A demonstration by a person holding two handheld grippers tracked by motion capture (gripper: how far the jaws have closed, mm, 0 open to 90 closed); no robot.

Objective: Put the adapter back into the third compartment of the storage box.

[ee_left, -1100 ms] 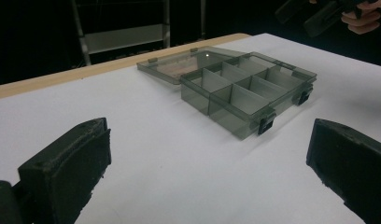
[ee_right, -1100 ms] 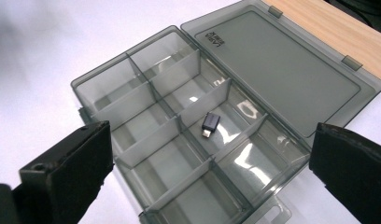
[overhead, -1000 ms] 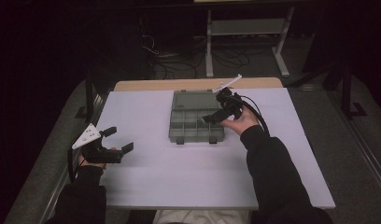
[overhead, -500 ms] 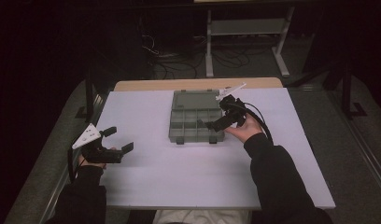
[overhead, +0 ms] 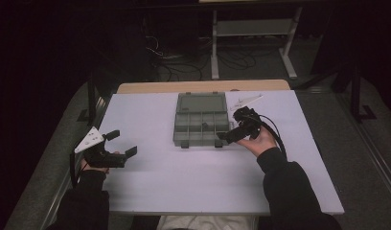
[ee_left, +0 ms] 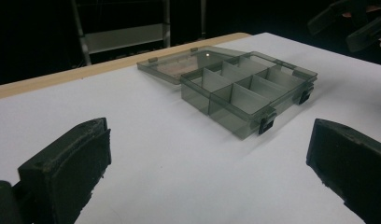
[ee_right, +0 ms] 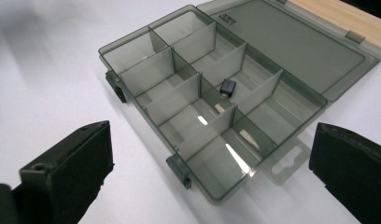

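Observation:
A smoky grey plastic organizer box (overhead: 201, 125) sits at the table's far middle, its lid (overhead: 201, 102) folded flat away from me. Dividers split it into several compartments. A small black piece (ee_right: 227, 87) lies in one middle compartment (overhead: 203, 126); the other compartments look bare. My right gripper (overhead: 229, 127) is open just off the box's near right corner, with its jaws facing the box (ee_right: 212, 88) and nothing between them. My left gripper (overhead: 122, 143) hovers open and empty at the table's left, well away from the box (ee_left: 247, 91). The right gripper (ee_left: 356, 23) also appears beyond the box.
The white tabletop (overhead: 208, 182) stretches wide in front of the box. A wooden strip (overhead: 203, 86) runs along the far edge. Beyond it, on the dark floor, are a metal frame (overhead: 251, 28) and loose cables (overhead: 169, 62).
My right gripper has drawn back from above the box's far right part toward me, to its near right corner. The left gripper has stayed still.

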